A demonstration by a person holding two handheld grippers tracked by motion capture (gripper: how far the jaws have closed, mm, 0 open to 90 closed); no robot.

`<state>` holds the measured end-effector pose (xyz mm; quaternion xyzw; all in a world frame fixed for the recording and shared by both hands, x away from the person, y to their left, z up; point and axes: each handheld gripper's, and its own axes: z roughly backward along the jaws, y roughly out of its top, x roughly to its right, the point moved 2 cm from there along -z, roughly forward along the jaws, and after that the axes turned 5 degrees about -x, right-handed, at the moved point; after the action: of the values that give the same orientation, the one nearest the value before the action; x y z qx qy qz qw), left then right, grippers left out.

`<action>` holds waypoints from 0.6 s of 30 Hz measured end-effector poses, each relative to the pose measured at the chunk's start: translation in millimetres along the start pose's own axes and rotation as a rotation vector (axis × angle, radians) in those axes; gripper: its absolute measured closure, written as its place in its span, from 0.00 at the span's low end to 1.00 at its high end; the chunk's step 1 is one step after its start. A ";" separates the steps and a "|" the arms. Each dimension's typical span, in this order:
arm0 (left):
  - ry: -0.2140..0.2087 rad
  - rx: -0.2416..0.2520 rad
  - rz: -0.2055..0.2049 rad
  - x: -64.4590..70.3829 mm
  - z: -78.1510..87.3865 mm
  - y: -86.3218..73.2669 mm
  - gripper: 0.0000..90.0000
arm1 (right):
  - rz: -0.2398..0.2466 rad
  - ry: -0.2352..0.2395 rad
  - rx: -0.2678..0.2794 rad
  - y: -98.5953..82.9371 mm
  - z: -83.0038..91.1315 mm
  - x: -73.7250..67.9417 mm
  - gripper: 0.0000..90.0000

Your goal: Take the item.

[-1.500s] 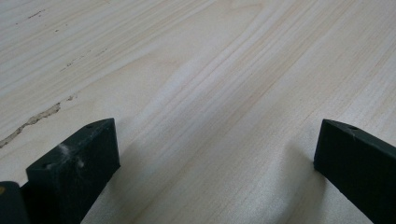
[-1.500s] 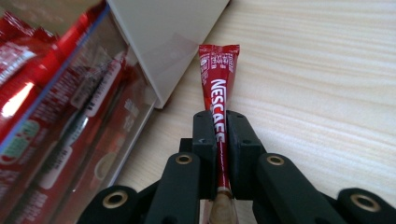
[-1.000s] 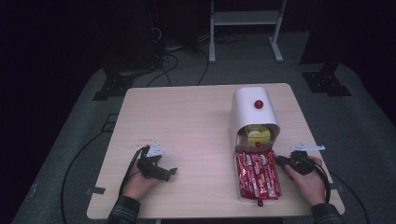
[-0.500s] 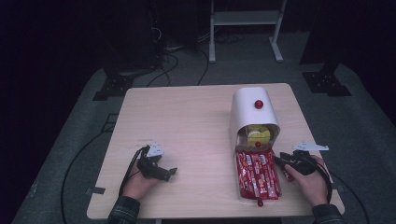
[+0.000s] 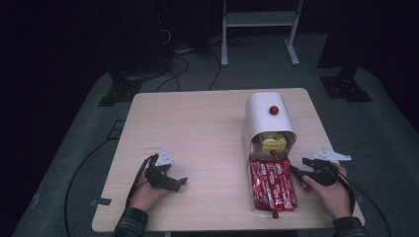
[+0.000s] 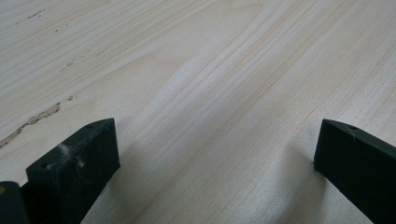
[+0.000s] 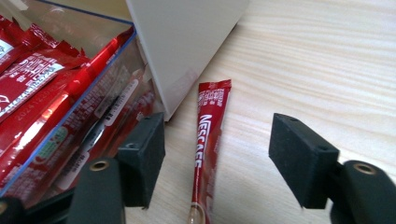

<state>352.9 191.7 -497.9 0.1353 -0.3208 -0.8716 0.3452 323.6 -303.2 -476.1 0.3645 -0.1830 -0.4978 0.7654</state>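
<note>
A single red Nescafe stick (image 7: 208, 135) lies flat on the table beside the clear drawer (image 7: 93, 107), which is full of several more red sticks (image 5: 272, 185). My right gripper (image 7: 217, 144) is open, its jaws straddling the lone stick without touching it. In the high view the right gripper (image 5: 298, 169) sits just right of the drawer, with the stick (image 5: 302, 186) under it. The drawer is pulled out from a white dispenser (image 5: 267, 121) with a red knob. My left gripper (image 5: 179, 182) rests at the front left, open over bare wood (image 6: 217, 154).
Yellow packets (image 5: 273, 142) show inside the dispenser's opening. The wooden table (image 5: 197, 128) is bare between the two hands and toward the back left. Cables trail off the front edge. A metal stand (image 5: 257, 29) is on the floor behind the table.
The right hand has shifted very slightly to the right. The left hand has not moved.
</note>
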 end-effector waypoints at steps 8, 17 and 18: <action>0.000 -0.003 -0.001 0.0 0.2 0.0 0.00 | 0.010 -0.023 0.021 2.0 7.1 3.6 0.32; 0.000 -0.003 -0.001 0.0 0.3 0.0 0.00 | -0.020 -0.069 0.042 0.5 16.0 20.2 0.27; 0.000 -0.002 0.000 0.0 0.1 0.0 0.00 | -0.025 -0.072 0.043 0.2 17.0 22.2 0.27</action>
<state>352.9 191.8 -497.8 0.1350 -0.3199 -0.8719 0.3452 322.6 -329.4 -466.5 0.3648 -0.2164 -0.5162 0.7440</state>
